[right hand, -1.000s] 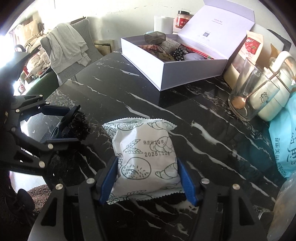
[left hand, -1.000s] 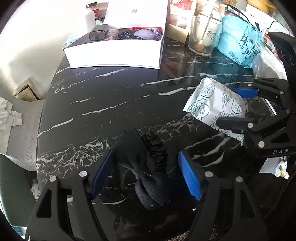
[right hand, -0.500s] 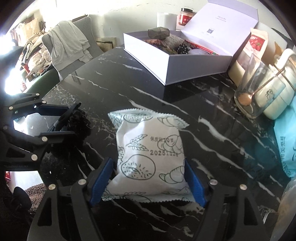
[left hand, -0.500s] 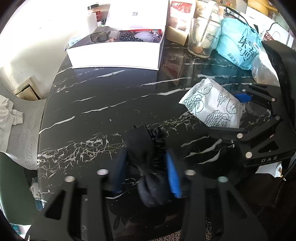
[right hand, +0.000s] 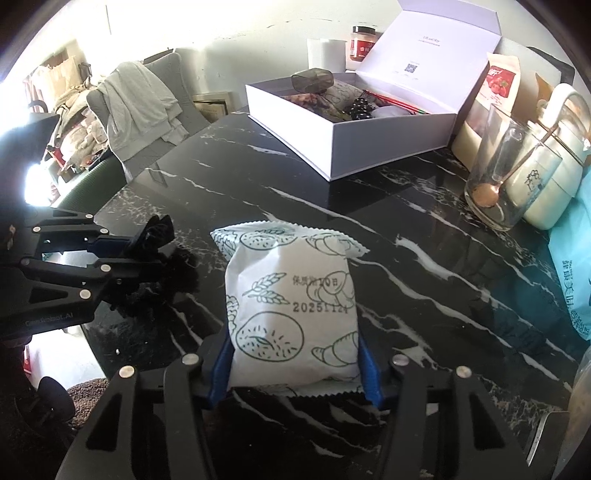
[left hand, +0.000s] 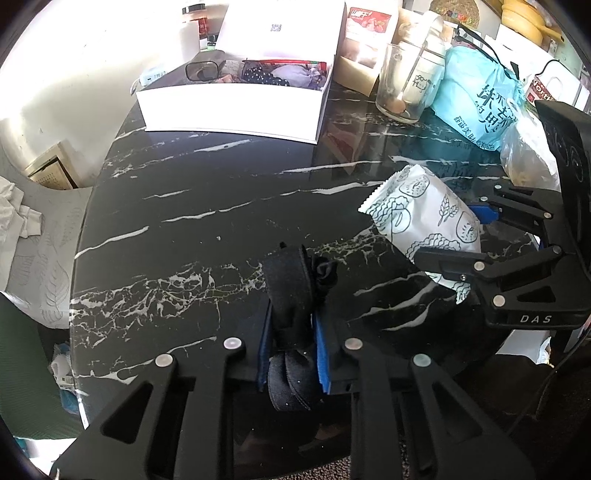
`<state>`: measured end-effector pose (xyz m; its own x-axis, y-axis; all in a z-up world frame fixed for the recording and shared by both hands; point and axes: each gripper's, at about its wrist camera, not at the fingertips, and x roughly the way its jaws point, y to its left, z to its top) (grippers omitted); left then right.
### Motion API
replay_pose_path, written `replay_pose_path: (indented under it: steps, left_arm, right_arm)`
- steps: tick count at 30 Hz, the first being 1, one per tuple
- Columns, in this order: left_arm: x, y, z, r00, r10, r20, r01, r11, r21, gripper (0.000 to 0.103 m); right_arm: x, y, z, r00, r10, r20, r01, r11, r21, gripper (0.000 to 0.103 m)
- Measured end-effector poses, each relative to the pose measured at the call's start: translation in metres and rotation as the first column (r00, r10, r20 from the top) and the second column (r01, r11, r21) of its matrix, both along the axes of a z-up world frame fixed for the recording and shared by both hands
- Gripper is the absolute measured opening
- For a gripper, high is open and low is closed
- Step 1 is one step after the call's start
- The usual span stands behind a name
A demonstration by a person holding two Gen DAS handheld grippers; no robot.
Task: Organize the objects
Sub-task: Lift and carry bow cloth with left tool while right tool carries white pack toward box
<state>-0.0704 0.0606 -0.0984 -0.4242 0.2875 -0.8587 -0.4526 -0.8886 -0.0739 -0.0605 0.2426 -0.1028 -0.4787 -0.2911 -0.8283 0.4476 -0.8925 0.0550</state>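
My left gripper (left hand: 291, 350) is shut on a black bow hair tie (left hand: 291, 295), held just above the black marble table (left hand: 207, 192). It also shows in the right wrist view (right hand: 159, 232), at the left. My right gripper (right hand: 293, 365) is shut on a white snack packet (right hand: 291, 306) printed with bread drawings, lifted off the table. The packet also shows in the left wrist view (left hand: 421, 218), at the right. An open white box (left hand: 232, 107) with several small items inside stands at the far side of the table; it also shows in the right wrist view (right hand: 347, 136).
A glass cup (right hand: 498, 173) with a spoon, a white jug (right hand: 550, 166), a teal bag (left hand: 476, 99) and a snack pouch (left hand: 365, 33) crowd the far right. A chair draped with clothes (right hand: 136, 107) stands beyond the table's left edge.
My left gripper has closed on the bow hair tie and lifted it. My right gripper has lifted the snack packet slightly and tilted it upward.
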Motion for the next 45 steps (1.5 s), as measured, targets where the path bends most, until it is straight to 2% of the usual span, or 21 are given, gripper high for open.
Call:
replay_pose_path:
  steps: [12, 28, 37, 45]
  left_arm:
    - [0.005, -0.006, 0.030, 0.999, 0.026, -0.048, -0.024, 0.999, 0.037, 0.019]
    - [0.001, -0.006, 0.094, 0.986, 0.029, -0.164, -0.017, 0.997, 0.076, 0.019]
    - [-0.013, 0.000, 0.130, 0.974, 0.021, -0.225, 0.000, 0.996, 0.093, 0.019]
    - [-0.041, 0.007, 0.146, 0.971, 0.010, -0.238, 0.013, 0.995, 0.096, 0.019]
  right_arm:
    - [0.009, 0.003, 0.021, 0.999, -0.007, -0.042, 0.007, 1.000, -0.001, 0.056]
    - [0.015, 0.001, 0.076, 0.987, 0.029, -0.160, -0.029, 1.000, -0.001, 0.056]
    - [0.007, 0.002, 0.109, 0.973, 0.058, -0.224, -0.058, 0.998, 0.010, 0.056]
    - [-0.012, -0.002, 0.125, 0.966, 0.081, -0.247, -0.080, 0.997, 0.014, 0.057]
